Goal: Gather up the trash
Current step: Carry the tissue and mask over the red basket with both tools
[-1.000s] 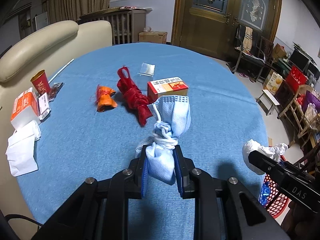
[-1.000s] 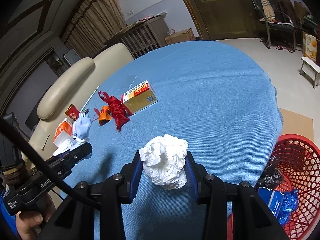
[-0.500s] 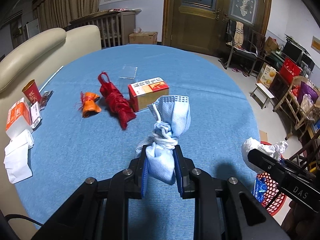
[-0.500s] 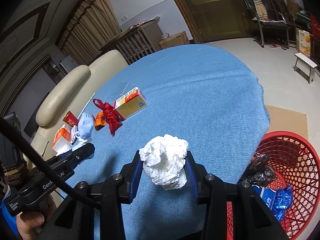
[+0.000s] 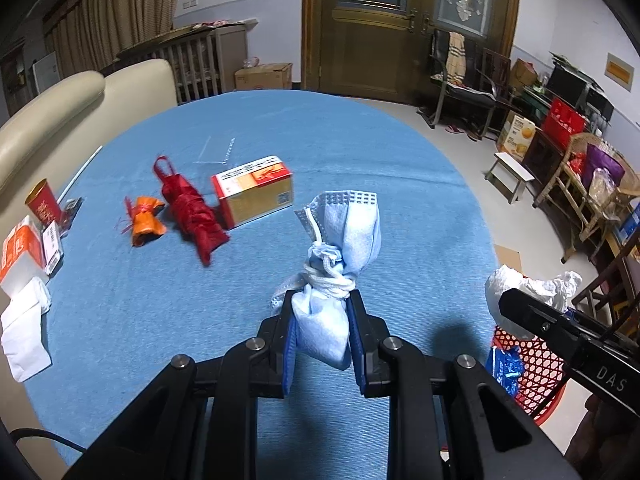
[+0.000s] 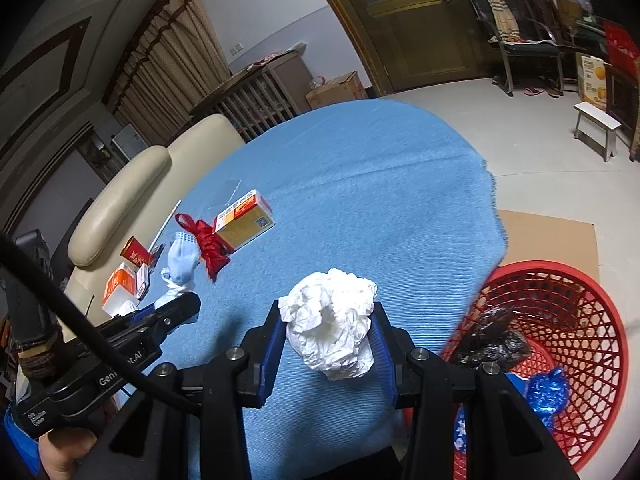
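Note:
My left gripper (image 5: 320,316) is shut on a knotted blue face mask (image 5: 340,248) and holds it above the blue table (image 5: 360,152). My right gripper (image 6: 328,340) is shut on a crumpled white paper ball (image 6: 332,332) near the table's right edge. The red mesh trash basket (image 6: 580,304) stands on the floor just right of it, with a black bag and blue wrappers inside. The basket also shows in the left wrist view (image 5: 528,364). The mask also shows in the right wrist view (image 6: 182,258).
On the table lie a red bag (image 5: 192,210), an orange wrapper (image 5: 146,222), an orange-and-white box (image 5: 254,190), a red paper cup (image 5: 42,202), a tissue pack (image 5: 20,248) and white tissues (image 5: 24,328). A cream sofa (image 5: 60,112) borders the left side.
Both grippers have moved right, toward the table edge, each still holding its item. More of the red basket has come into the right wrist view.

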{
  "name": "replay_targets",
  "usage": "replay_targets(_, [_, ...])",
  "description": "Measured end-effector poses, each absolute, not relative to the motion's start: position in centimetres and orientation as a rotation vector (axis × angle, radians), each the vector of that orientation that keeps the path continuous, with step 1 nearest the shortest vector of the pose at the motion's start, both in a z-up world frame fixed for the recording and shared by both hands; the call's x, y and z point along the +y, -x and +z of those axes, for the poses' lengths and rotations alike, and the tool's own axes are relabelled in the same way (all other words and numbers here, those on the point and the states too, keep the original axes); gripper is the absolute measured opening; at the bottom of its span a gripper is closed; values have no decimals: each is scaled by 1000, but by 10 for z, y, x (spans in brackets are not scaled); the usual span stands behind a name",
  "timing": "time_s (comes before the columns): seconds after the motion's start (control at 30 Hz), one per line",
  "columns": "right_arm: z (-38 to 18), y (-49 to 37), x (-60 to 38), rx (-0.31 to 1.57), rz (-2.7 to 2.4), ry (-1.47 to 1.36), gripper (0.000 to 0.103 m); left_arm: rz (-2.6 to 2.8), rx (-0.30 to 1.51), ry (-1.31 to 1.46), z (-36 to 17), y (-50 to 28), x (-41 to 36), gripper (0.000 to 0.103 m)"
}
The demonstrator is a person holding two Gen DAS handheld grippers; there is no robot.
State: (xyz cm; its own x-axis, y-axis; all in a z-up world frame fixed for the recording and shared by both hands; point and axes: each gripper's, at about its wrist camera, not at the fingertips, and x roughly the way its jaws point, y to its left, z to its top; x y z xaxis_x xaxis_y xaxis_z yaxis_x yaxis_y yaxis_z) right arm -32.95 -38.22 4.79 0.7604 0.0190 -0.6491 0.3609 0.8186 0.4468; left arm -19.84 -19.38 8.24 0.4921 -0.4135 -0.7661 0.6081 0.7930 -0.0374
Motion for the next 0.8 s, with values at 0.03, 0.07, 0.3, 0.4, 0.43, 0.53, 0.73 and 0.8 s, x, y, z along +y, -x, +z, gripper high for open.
replay_targets(0.03, [48,332,-384,688,-204,-595,43,-633,851,-256,82,199,-197,24])
replay_targets(0.07, [48,334,-386,687,-209,-596,43,-639,850,-261,83,200,-200,24])
replay_targets(0.3, [46,348,-402,680,-244,-613,43,-678,837,-291,86,210,-221,24])
replay_targets(0.4, [46,353,-406,677,-255,-615,43,-698,833,-303,87,214,-232,24])
replay_targets(0.43, [46,354,-408,676,-258,-615,43,-708,832,-307,88,216,-236,24])
replay_targets(0.53, [46,359,-413,674,-275,-618,43,-731,827,-319,89,222,-248,24])
replay_targets(0.73, [44,371,-426,670,-314,-633,43,-773,826,-336,88,230,-266,24])
replay_targets(0.8, [43,374,-430,669,-326,-637,43,-782,826,-342,88,233,-271,24])
